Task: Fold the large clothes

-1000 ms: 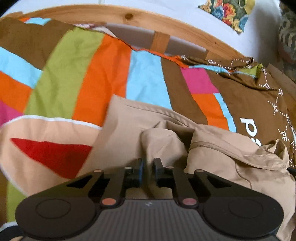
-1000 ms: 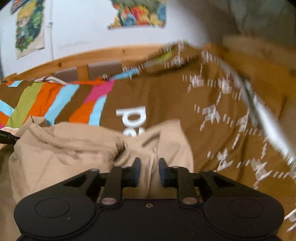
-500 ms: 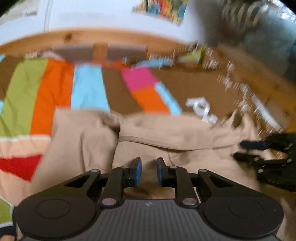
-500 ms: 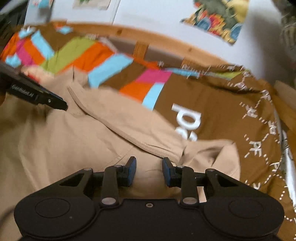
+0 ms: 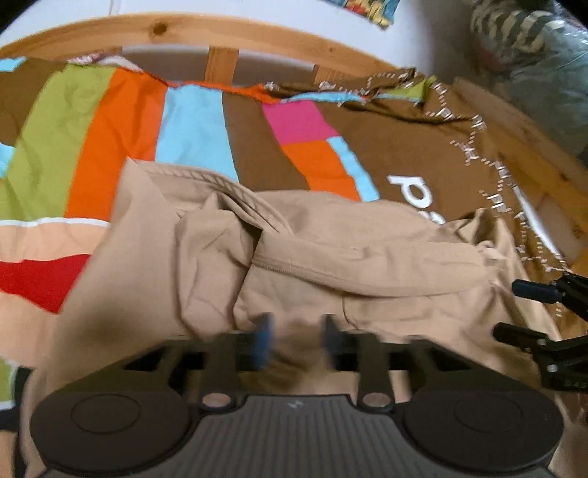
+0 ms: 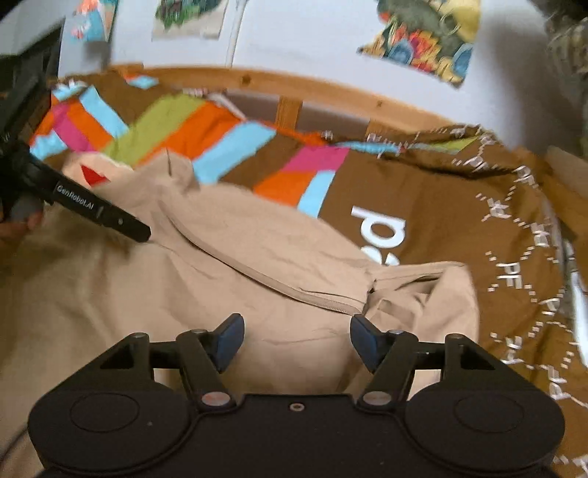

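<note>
Both tools opened since earlier; right tool (image 6: 297, 340) wide over beige garment (image 6: 235, 264).

Garment (image 5: 330, 264) plain tan, no print, seams same tan. Bedspread (image 5: 191, 128) a patchwork: lime, orange, sky blue, pink, red, peach blocks w/ thin white line, all on brown; right part brown w/ big white letters (image 6: 382, 231) and small white dotted "PF" marks in an arc. Bed frame (image 5: 220, 29) light pine, knots showing. Wall (image 6: 301, 36) white. Poster (image 6: 422, 40) multicolour floral (yellow, blue, red, green). Both grippers (image 6: 296, 338) black, pads (image 6: 228, 338) blue; left one (image 5: 294, 338) blurred.
</note>
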Available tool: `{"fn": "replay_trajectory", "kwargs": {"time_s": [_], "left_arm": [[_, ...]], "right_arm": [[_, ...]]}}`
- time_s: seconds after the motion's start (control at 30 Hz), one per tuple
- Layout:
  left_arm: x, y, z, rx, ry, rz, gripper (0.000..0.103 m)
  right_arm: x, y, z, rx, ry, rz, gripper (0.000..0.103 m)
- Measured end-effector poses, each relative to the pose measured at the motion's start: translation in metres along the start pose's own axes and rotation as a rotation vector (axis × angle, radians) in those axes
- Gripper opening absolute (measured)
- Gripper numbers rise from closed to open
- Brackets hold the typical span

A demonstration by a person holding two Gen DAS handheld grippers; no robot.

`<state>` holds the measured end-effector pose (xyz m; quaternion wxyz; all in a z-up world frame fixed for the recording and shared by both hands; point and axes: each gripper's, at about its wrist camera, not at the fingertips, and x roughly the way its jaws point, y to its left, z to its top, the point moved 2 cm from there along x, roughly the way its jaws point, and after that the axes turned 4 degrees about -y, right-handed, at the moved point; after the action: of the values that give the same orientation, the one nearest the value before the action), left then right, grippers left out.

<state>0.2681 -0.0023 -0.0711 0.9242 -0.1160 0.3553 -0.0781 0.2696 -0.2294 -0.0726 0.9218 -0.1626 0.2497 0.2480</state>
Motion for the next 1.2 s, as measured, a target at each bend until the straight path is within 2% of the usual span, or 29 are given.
{"fn": "replay_trajectory", "kwargs": {"time_s": [0.03,0.13,0.23,0.37,0.43,0.53,0.67,0.73,0.83,1.0,1.13,1.2], "left_arm": [[-0.013,0.001,-0.003,0.007,-0.020,0.008,0.072],[-0.051,0.000,-0.012,0.054,-0.056,-0.006,0.075],[-0.091,-0.002,-0.023,0.100,-0.068,-0.016,0.088],[-0.149,-0.007,-0.041,0.200,-0.048,0.006,0.093],[-0.174,-0.008,-0.052,0.241,-0.023,0.018,0.096],[-0.204,-0.009,-0.070,0.258,0.020,0.030,0.100],[-0.215,-0.020,-0.085,0.267,0.150,-0.006,0.100],[-0.220,-0.029,-0.090,0.323,0.144,-0.037,0.101],[-0.225,-0.045,-0.100,0.428,0.135,-0.030,0.102],[-0.221,-0.065,-0.124,0.524,0.185,-0.097,0.102],[-0.223,-0.077,-0.136,0.582,0.202,-0.225,0.102],[-0.227,-0.081,-0.140,0.618,0.192,-0.264,0.102]], "right_arm": [[-0.013,0.002,0.002,0.003,-0.009,-0.007,0.067],[-0.056,0.012,0.004,0.021,-0.030,-0.021,0.072],[-0.096,0.027,0.002,0.022,-0.037,-0.017,0.077],[-0.148,0.056,-0.006,0.007,-0.029,-0.006,0.084],[-0.170,0.071,-0.014,0.005,-0.019,0.005,0.092],[-0.194,0.098,-0.031,-0.031,0.038,0.033,0.098],[-0.207,0.129,-0.054,-0.103,0.134,0.060,0.100],[-0.207,0.141,-0.063,-0.131,0.173,0.080,0.101],[-0.201,0.156,-0.074,-0.148,0.234,0.127,0.101],[-0.186,0.190,-0.087,-0.238,0.276,0.191,0.101],[-0.174,0.199,-0.088,-0.271,0.269,0.157,0.101],[-0.171,0.195,-0.087,-0.263,0.267,0.154,0.101]]}}
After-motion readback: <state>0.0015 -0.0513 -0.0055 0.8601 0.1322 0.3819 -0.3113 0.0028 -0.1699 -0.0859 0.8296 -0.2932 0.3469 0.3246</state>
